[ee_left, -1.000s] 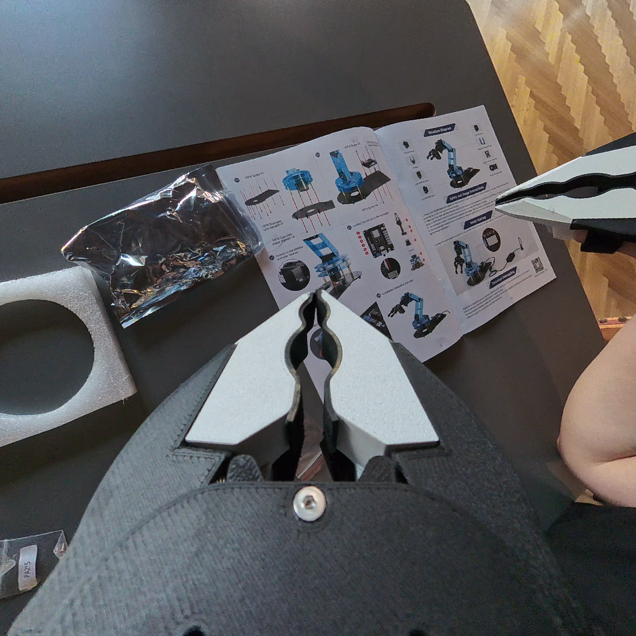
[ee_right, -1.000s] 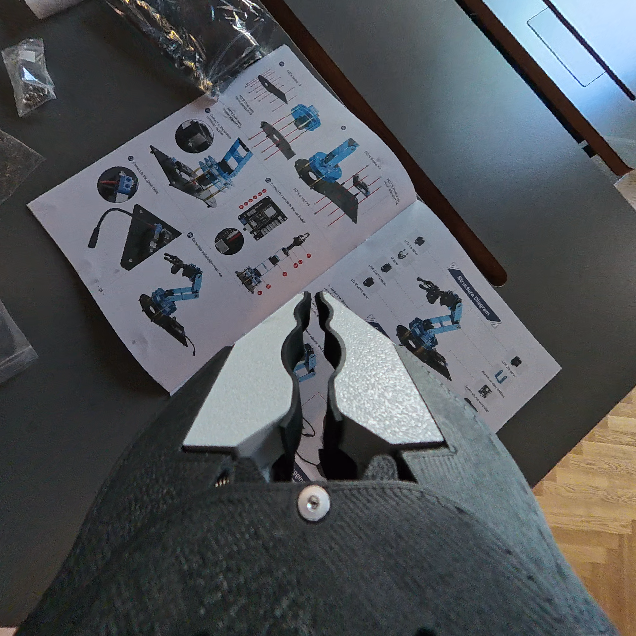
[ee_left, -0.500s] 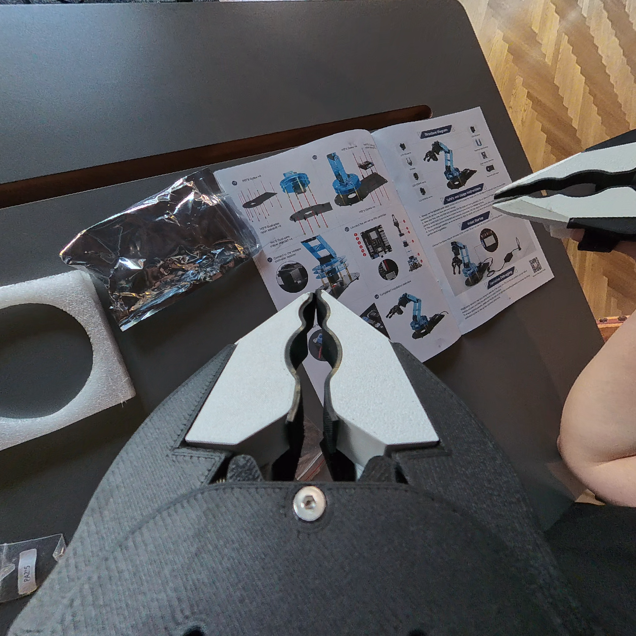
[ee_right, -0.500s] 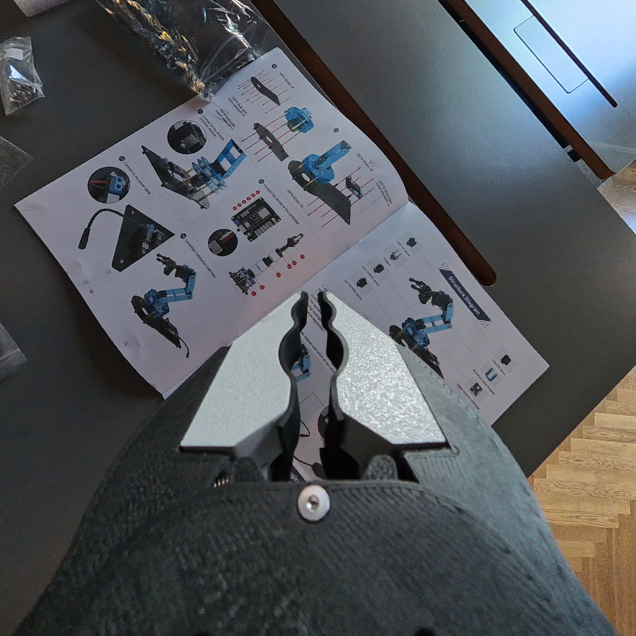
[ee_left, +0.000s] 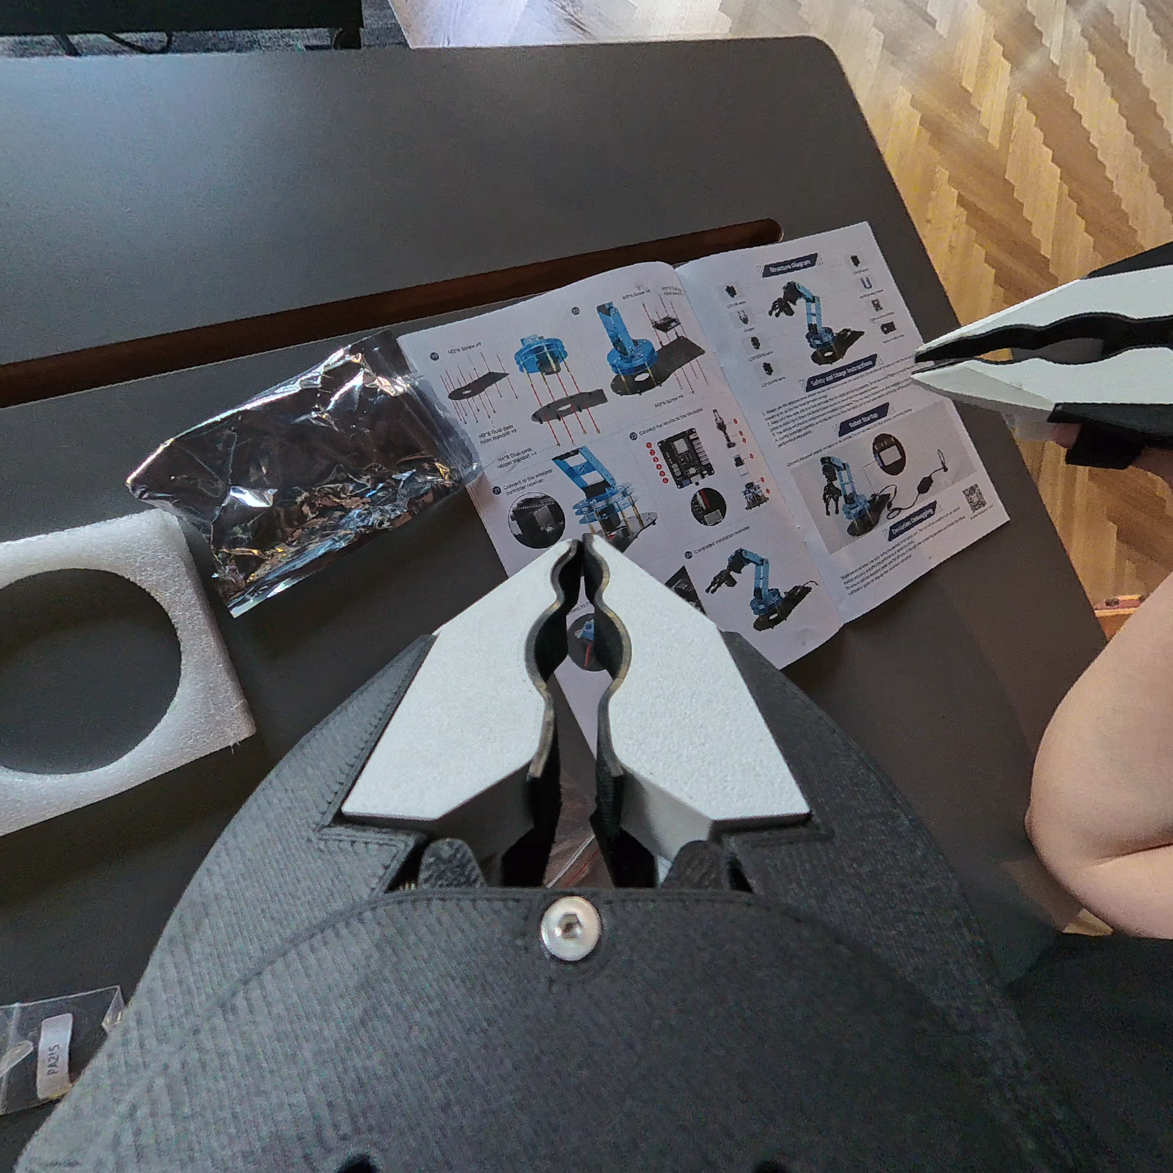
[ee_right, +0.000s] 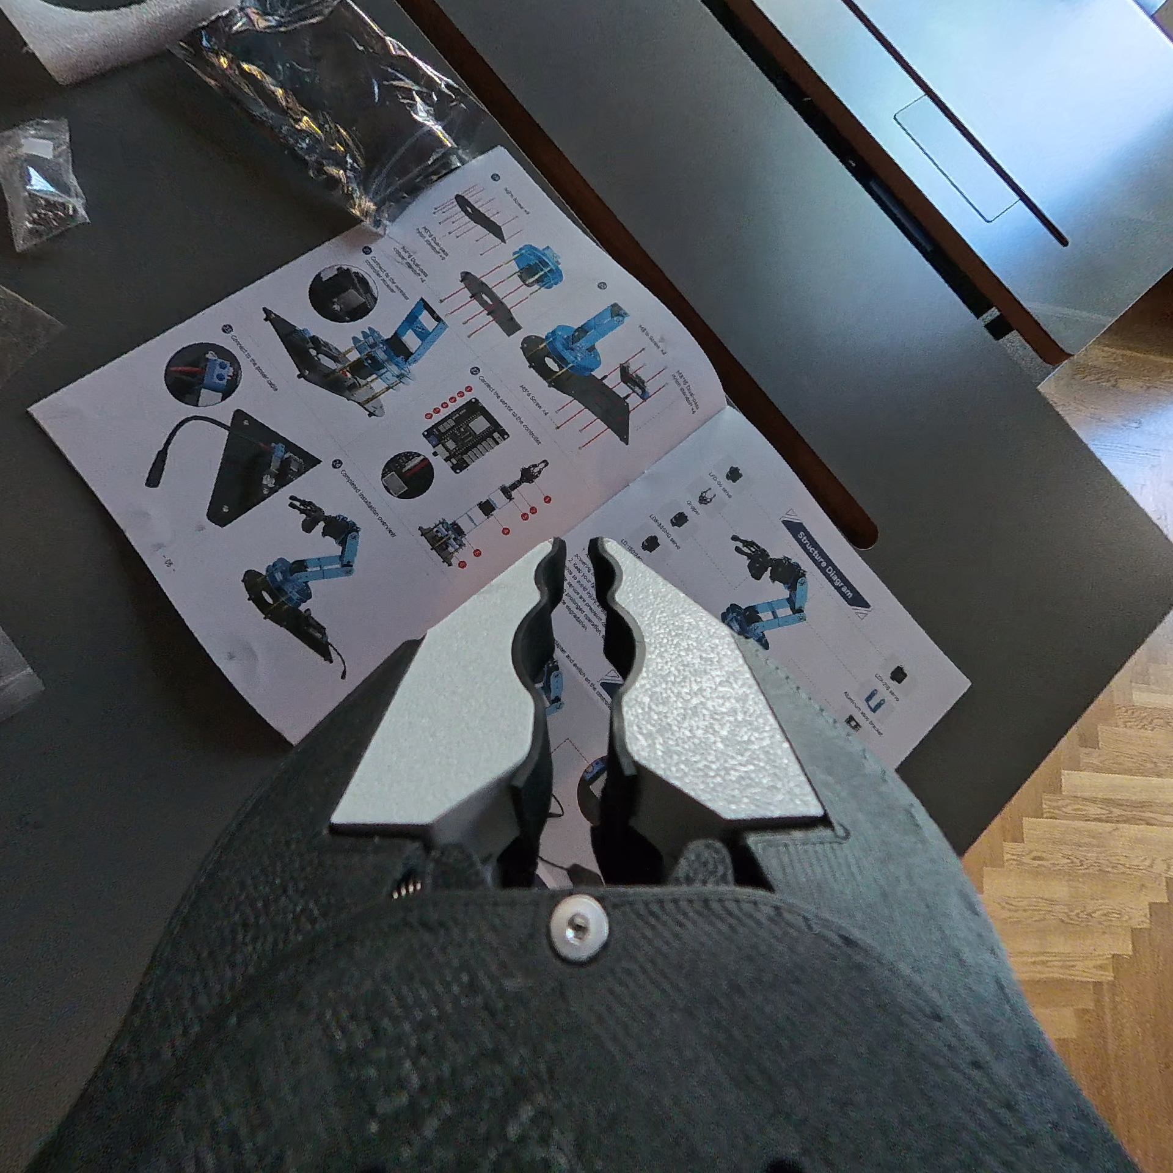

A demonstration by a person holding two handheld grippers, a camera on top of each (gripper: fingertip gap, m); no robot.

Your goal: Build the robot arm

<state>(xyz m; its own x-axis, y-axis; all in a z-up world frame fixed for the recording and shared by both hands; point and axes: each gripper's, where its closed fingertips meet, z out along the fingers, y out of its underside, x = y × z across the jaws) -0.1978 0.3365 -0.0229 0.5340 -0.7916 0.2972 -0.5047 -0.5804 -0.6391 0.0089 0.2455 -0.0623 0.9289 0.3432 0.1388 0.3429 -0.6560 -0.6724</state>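
Note:
An open instruction booklet [ee_left: 698, 444] with pictures of a blue robot arm lies flat on the dark table [ee_left: 444, 159]. My left gripper [ee_left: 584, 541] is shut and empty, held above the booklet's near left corner. My right gripper [ee_right: 576, 543] hovers above the booklet [ee_right: 444, 444] near its centre fold, its jaws a narrow slit apart and holding nothing. It also shows in the left wrist view [ee_left: 917, 367], over the booklet's right page.
A crinkled dark foil bag [ee_left: 304, 476] lies against the booklet's left edge. A white foam block [ee_left: 203, 635] with a round hole lies left of it. Small clear parts bags [ee_right: 41, 184] lie nearby. A brown slot [ee_left: 381, 317] crosses the table. A laptop [ee_right: 1015, 95] sits beyond. A person's forearm [ee_left: 1111, 762] is at the right. Tip to tip, the grippers are about 25 centimetres apart.
Both grippers have drawn back a little from the booklet, so more of the table shows. The right gripper's tips have parted slightly. The booklet has not moved.

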